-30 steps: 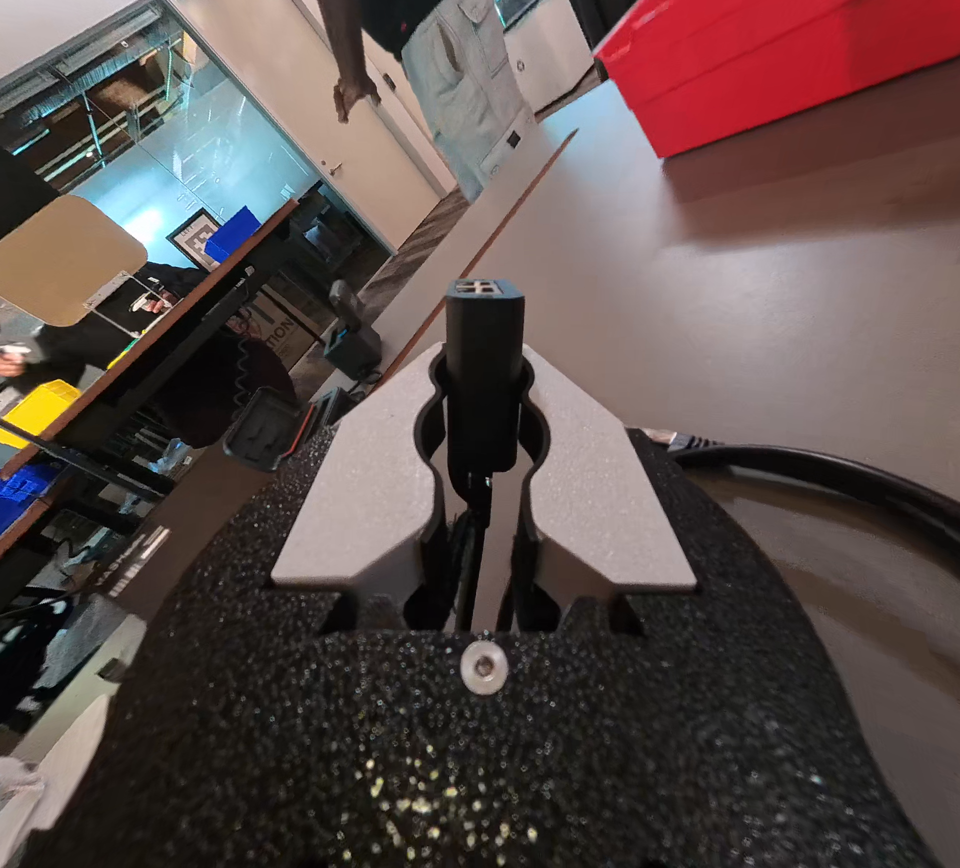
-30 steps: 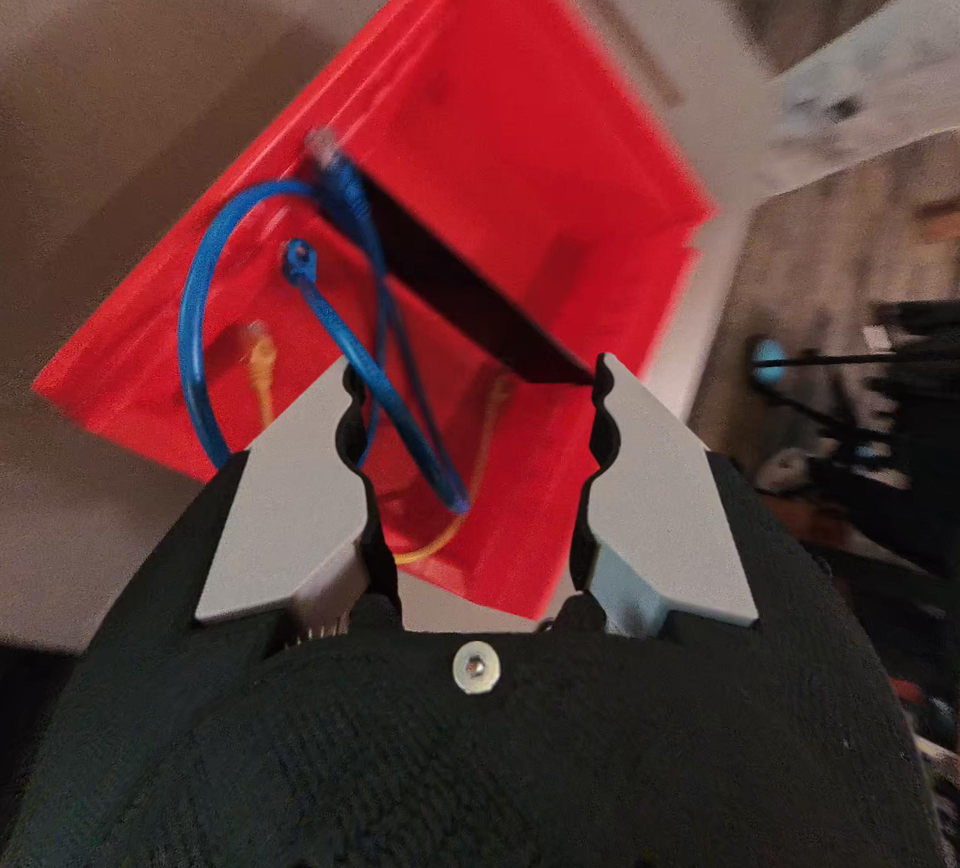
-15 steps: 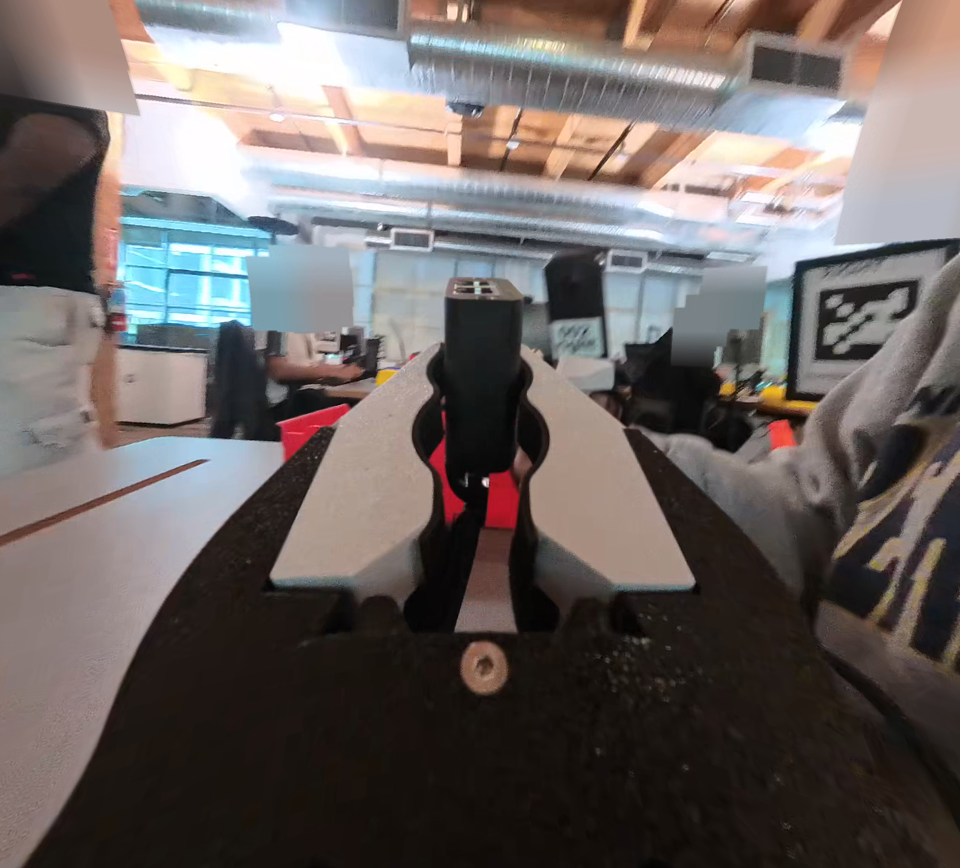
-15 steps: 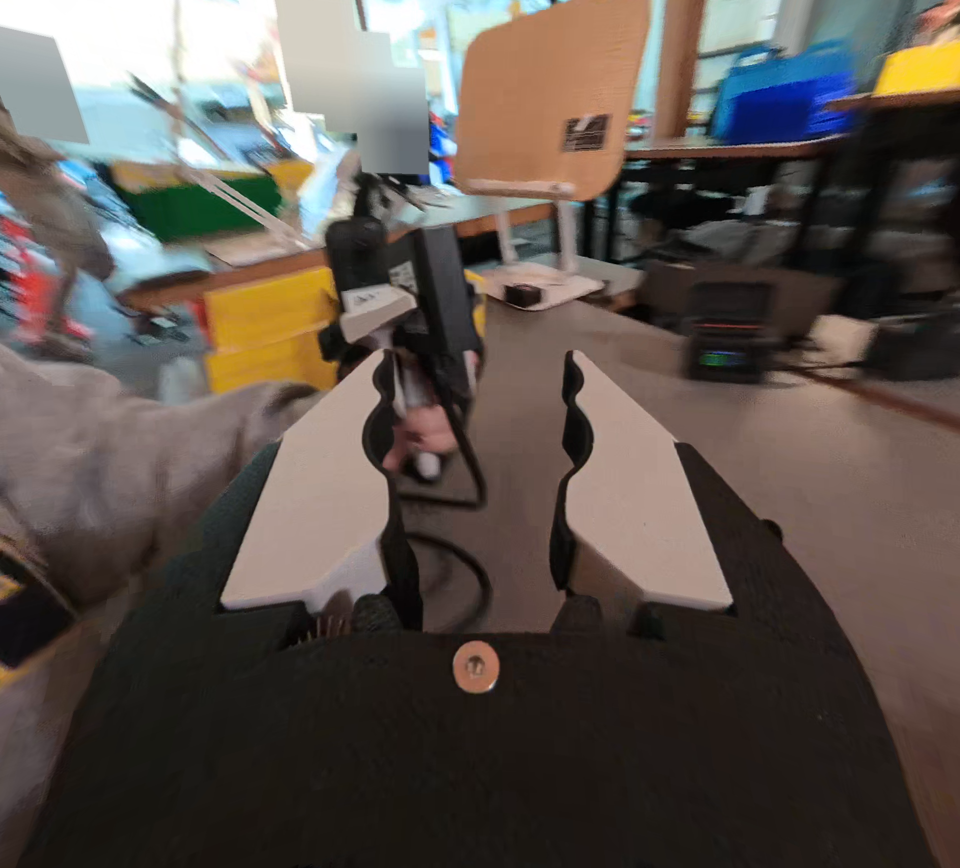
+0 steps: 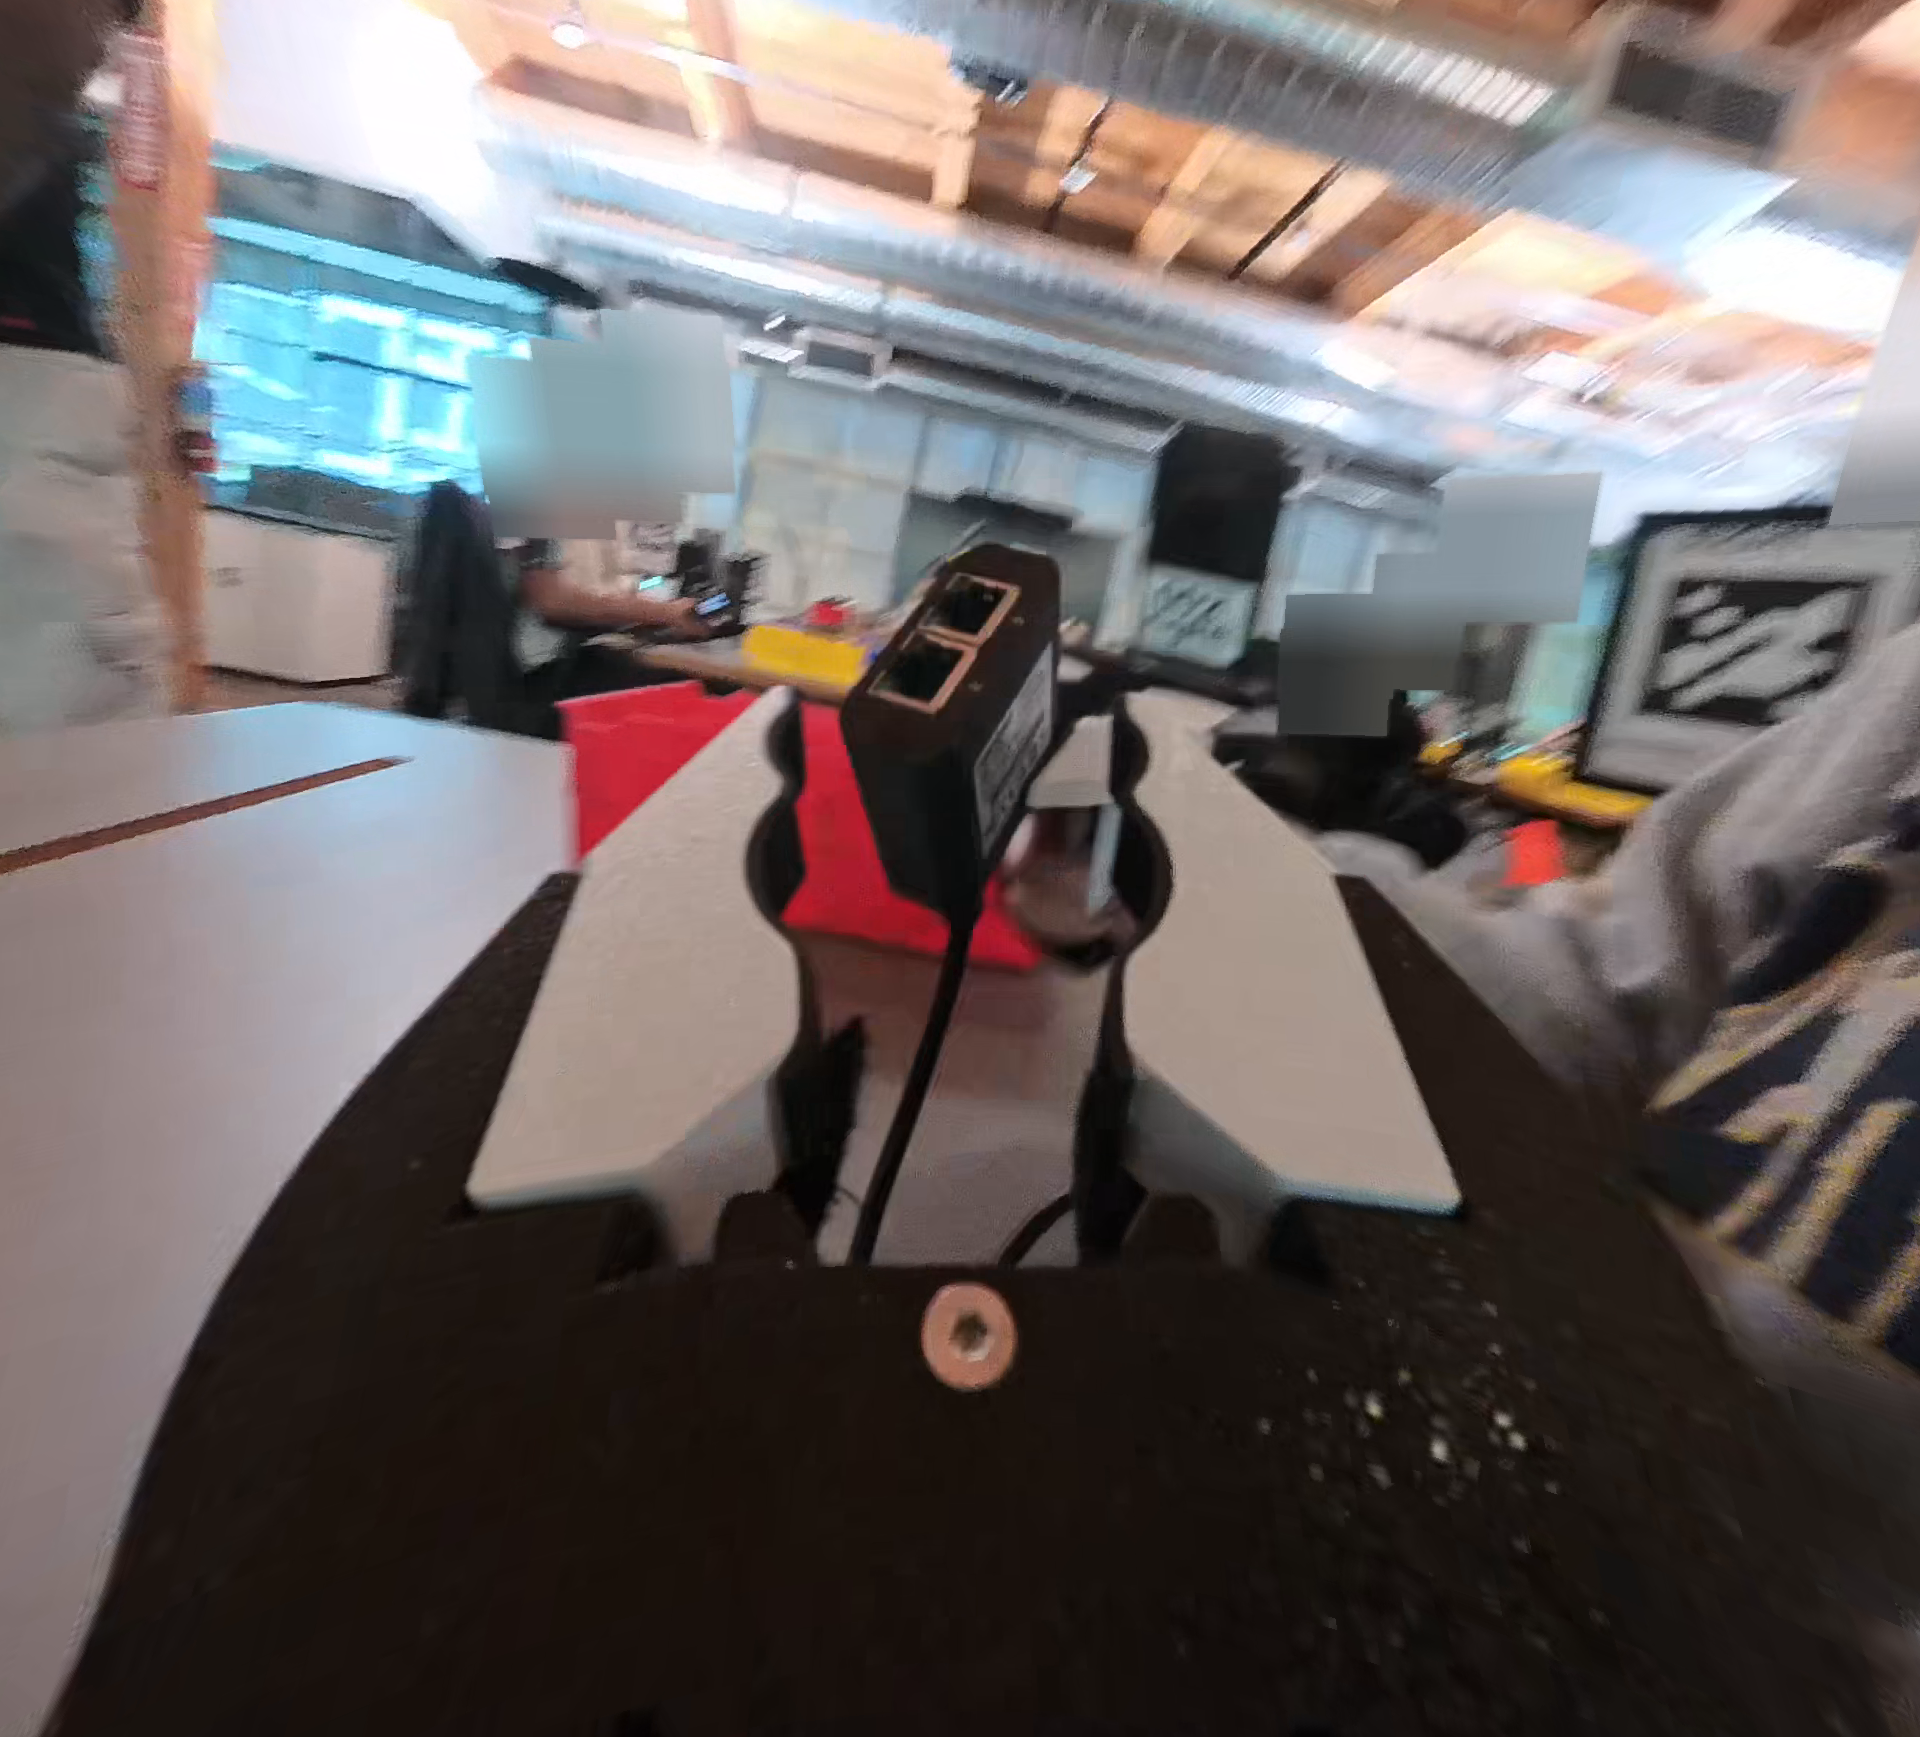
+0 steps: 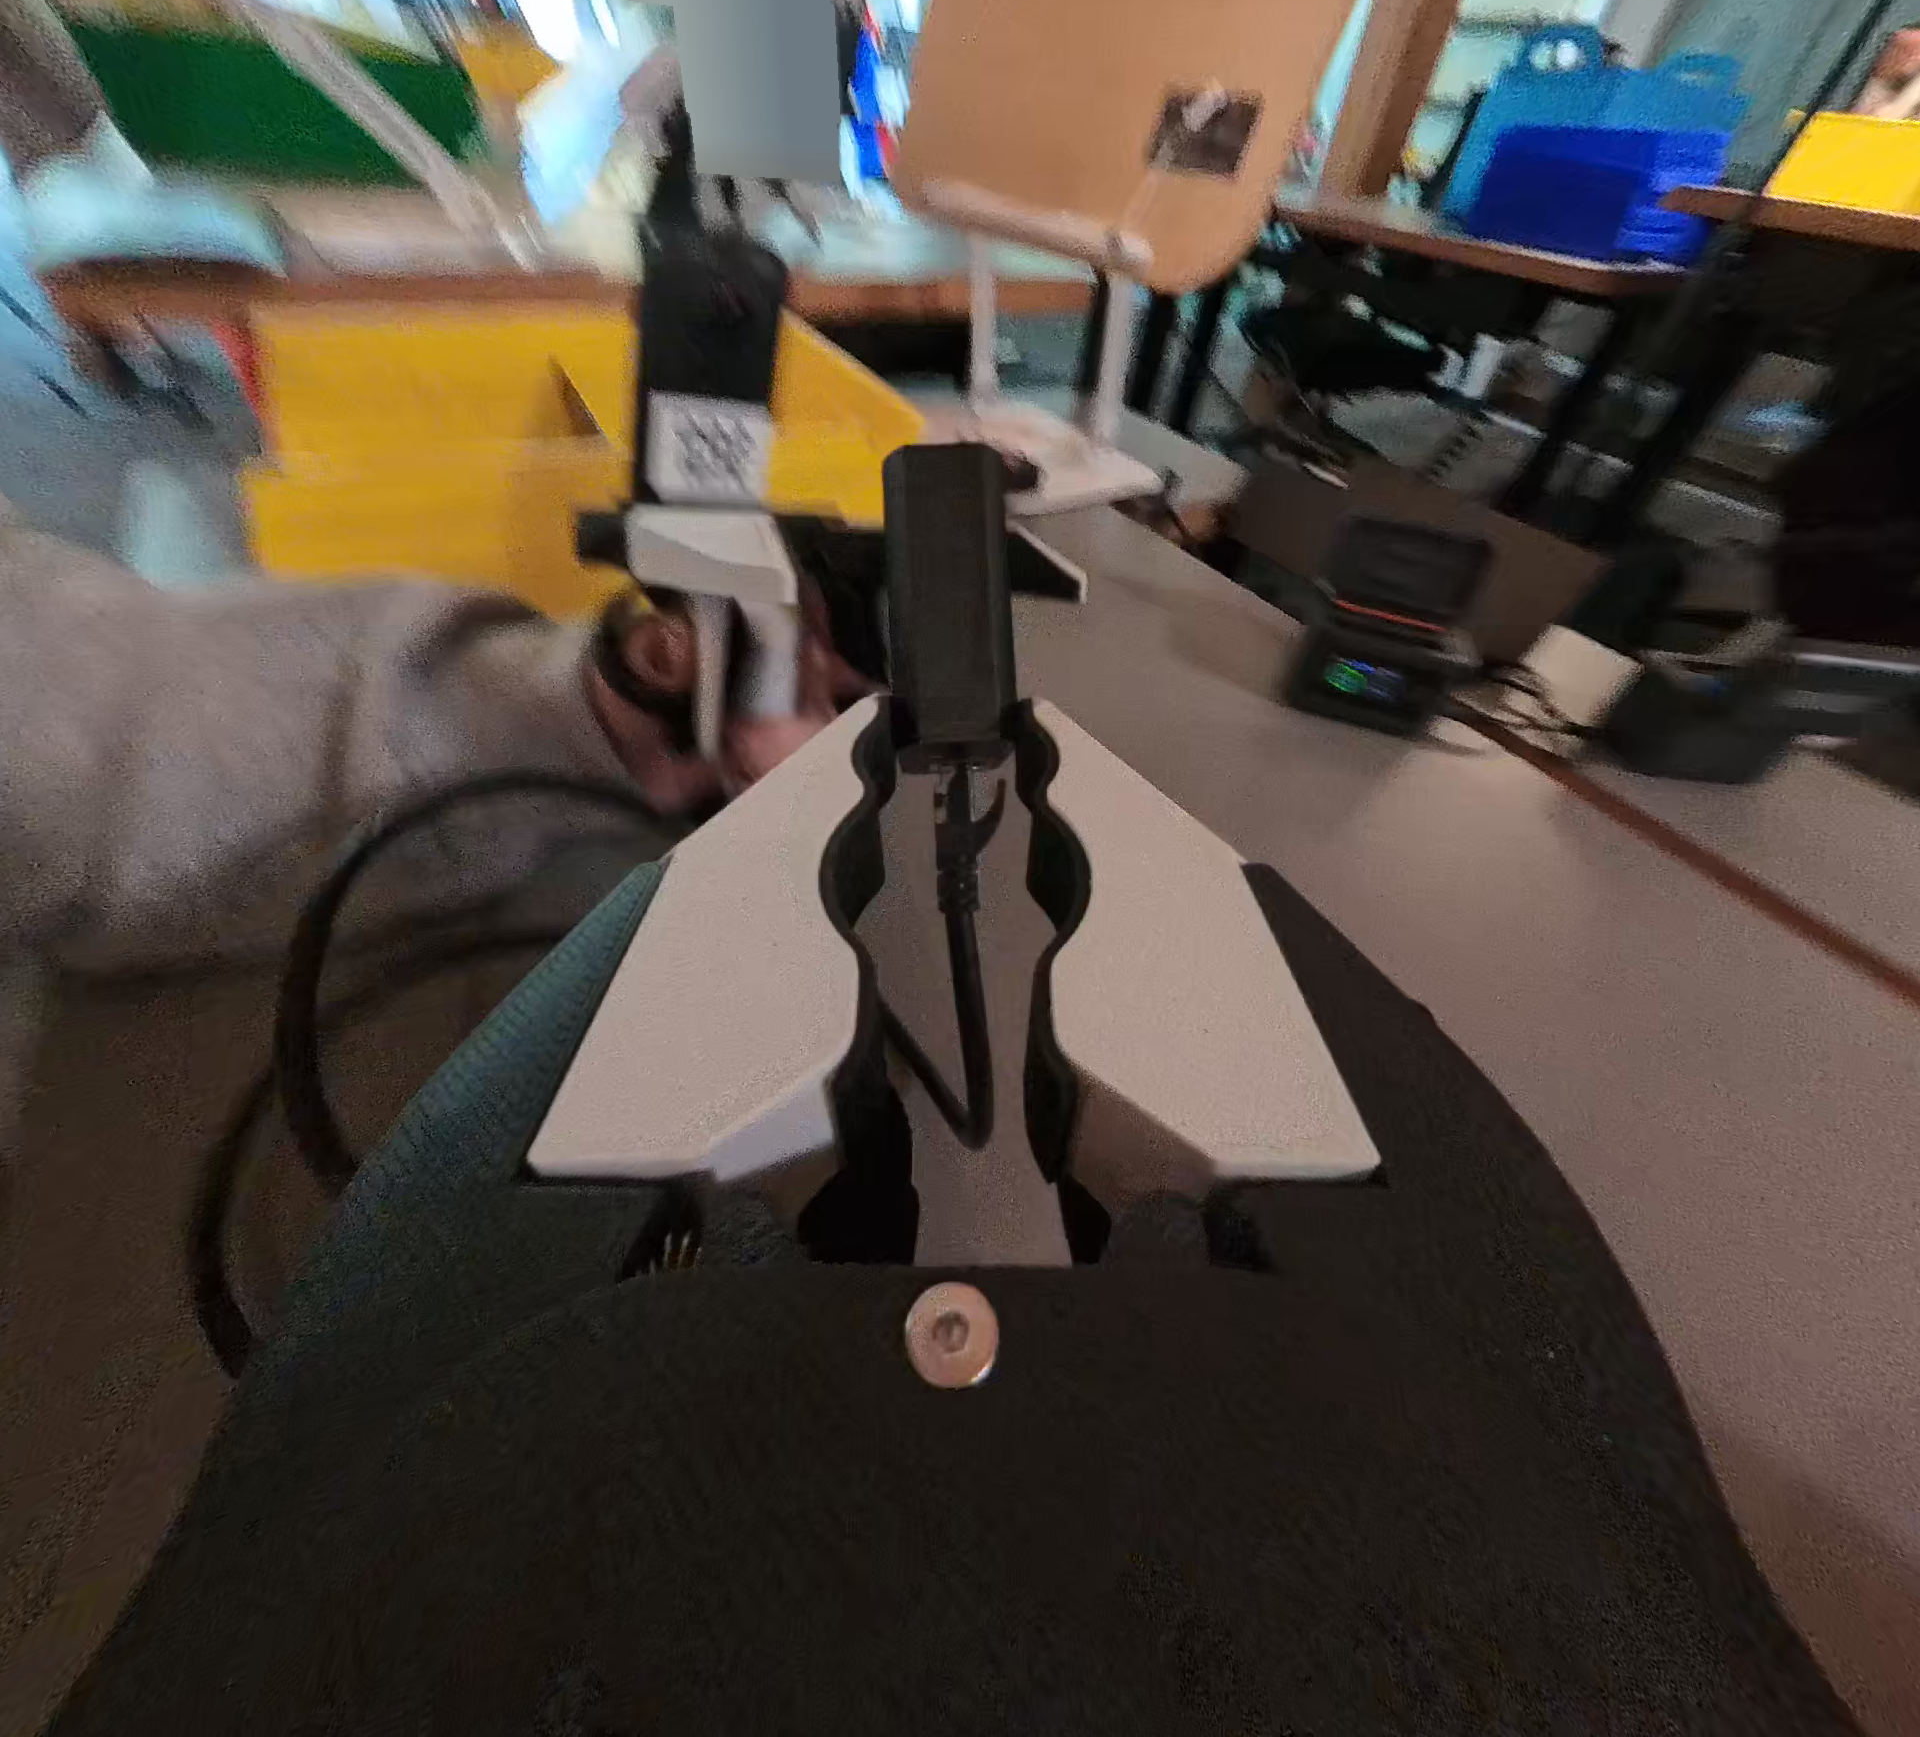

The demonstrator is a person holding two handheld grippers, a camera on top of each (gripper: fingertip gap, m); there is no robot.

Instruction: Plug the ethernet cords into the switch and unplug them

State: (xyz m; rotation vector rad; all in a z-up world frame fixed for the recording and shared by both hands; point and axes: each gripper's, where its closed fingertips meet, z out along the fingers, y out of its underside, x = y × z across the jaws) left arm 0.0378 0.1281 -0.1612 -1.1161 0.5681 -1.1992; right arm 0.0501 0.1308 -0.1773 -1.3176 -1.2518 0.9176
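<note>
The black switch carries a pale label on its side, too blurred to read, and a black cord hangs from its lower end. The right gripper pinches the switch's base, while the left gripper stands spread wide around it without touching. A red bin sits on the table behind, its contents hidden.

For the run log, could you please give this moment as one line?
left gripper: jaws open around switch | right gripper: shut on switch | front ports: both empty
</note>
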